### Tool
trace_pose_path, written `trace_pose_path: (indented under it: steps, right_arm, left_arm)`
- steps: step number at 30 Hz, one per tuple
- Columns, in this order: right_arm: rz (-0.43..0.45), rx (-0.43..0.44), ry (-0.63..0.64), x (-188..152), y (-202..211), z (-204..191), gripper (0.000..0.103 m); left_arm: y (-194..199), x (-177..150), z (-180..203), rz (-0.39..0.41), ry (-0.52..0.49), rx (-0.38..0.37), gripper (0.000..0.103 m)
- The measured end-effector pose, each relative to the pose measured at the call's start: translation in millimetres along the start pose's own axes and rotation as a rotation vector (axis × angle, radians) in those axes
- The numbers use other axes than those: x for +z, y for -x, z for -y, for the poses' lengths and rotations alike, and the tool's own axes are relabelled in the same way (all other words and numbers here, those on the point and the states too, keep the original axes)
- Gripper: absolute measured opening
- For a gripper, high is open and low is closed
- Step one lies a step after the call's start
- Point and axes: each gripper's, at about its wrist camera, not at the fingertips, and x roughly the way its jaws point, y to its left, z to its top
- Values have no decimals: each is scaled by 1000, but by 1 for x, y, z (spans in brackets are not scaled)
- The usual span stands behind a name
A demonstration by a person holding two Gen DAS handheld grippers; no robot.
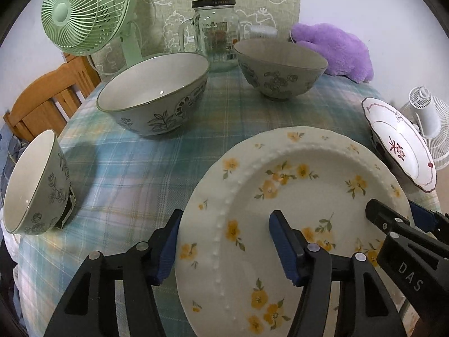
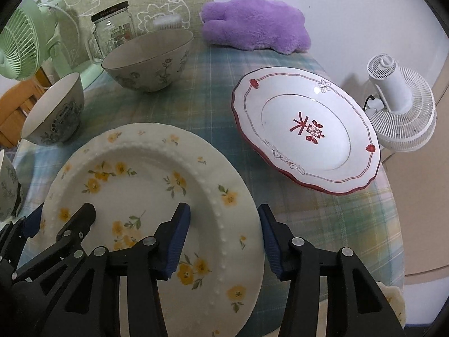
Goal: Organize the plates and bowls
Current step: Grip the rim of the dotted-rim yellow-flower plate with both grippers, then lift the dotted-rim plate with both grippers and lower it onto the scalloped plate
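I have both claws straddling opposite rims of the cream yellow-flowered plate (image 1: 294, 196), lower frame. Left gripper (image 1: 224, 248) and right gripper (image 2: 224, 243) are half-open, pads not visibly pinching. Next, I judge, both must squeeze together evenly, then lift level.

We are losing the yellow-flowered plate's (image 1: 294, 185) near rim below both pictures' bottom edges; whether the pads (image 1: 283, 241) are pressing it stays unclear.
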Motion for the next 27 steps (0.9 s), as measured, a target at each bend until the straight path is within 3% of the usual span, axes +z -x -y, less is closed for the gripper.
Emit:
trace_pose_path:
  steps: [5,15,27]
  right_arm:
    - [7,-31,13,1,3,-6,53]
    - [-6,-15,40,-11,19,-27,53]
    - [18,-29,51,-24,57,-44,53]
  left_arm:
    - [2,1,-6,-20,14,1,63]
    - [18,-11,-24,-37,36,33,63]
    - [55,-30,-46,-22,65,-3,62]
